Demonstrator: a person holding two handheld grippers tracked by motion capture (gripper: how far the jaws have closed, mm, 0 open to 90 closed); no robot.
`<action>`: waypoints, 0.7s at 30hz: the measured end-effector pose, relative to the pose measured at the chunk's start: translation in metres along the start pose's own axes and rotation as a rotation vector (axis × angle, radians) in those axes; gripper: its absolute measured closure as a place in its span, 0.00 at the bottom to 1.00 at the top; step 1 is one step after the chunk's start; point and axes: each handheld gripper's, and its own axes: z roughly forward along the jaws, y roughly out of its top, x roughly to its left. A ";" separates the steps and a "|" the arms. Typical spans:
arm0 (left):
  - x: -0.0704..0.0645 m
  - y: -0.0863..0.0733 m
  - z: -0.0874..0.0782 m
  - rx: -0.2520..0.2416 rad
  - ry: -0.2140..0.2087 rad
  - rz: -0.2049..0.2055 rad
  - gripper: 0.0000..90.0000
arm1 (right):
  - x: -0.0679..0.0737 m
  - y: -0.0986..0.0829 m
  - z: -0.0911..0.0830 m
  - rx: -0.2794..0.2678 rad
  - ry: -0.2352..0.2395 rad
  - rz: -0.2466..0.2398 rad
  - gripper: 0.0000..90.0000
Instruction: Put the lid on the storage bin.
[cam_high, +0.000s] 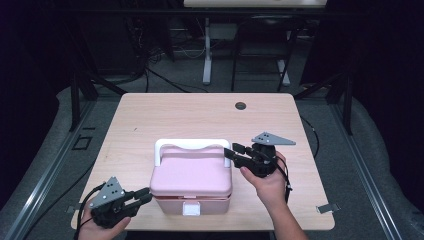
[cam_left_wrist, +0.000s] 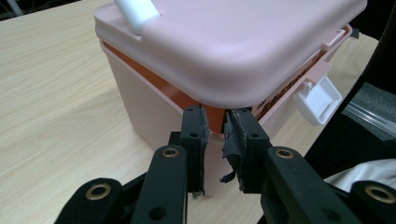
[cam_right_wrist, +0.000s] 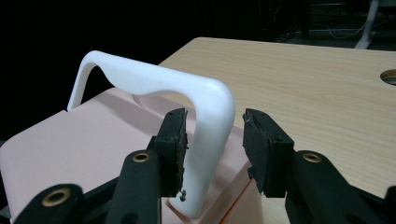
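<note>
Sitting near front-middle of wooden table (cam_high: 200, 115): pink lidded box (cam_high: 192, 175), lid shut, contents hidden, white handle (cam_high: 190, 145) at far side, white latch (cam_high: 191, 208) on front.

Left gripper view: left gripper (cam_left_wrist: 215, 128) jaws narrowly parted at box corner (cam_left_wrist: 210, 114), orange strip under lid; print there unreadable.

Right gripper view: right gripper (cam_right_wrist: 212, 135) jaws wide apart, straddling handle's upright (cam_right_wrist: 210, 140), left pad touching, no clamp.

High overview; two close gripper views.

Pink box (cam_high: 191, 181) w/ white handle (cam_high: 190, 144), white latch (cam_high: 191, 208), orange inner rim (cam_left_wrist: 187, 99), black fingers (cam_right_wrist: 264, 144), light woodgrain table (cam_high: 190, 117)
</note>
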 end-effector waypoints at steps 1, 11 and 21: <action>0.000 0.000 0.000 -0.001 -0.001 -0.006 0.85 | 0.000 0.000 0.000 -0.001 0.000 0.000 0.66; 0.001 -0.006 -0.001 0.021 0.001 -0.004 0.85 | -0.001 0.000 -0.001 -0.006 -0.002 0.006 0.65; 0.000 -0.010 -0.001 0.033 0.010 -0.001 0.86 | -0.002 0.000 -0.002 -0.012 -0.004 0.011 0.65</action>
